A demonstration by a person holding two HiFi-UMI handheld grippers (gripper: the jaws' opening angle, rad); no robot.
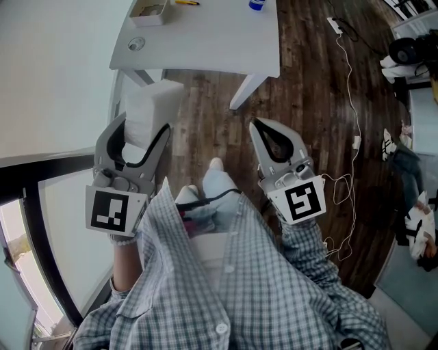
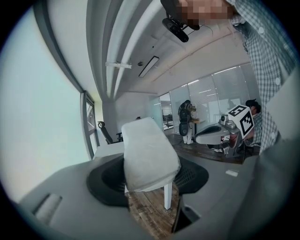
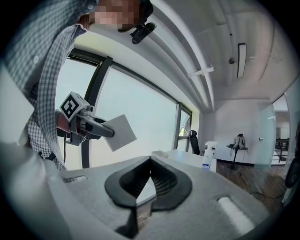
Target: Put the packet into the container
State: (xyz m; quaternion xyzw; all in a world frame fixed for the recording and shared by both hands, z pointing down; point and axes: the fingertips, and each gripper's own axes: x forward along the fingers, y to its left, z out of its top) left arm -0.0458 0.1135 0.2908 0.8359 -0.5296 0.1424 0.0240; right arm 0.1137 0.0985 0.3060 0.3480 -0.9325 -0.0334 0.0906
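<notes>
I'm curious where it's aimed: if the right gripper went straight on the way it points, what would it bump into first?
The right gripper would probably meet the white table first, though depth is unclear.

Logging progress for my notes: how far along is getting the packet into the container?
Done: the white packet is clamped in the left tongs. In hand: it's held in the air, short of the white table. Left: reach the container on the table and release it inside. The right tongs are shut and empty.

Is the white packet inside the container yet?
No, out: the left claw grips the packet, well short of the container on the table.
</notes>
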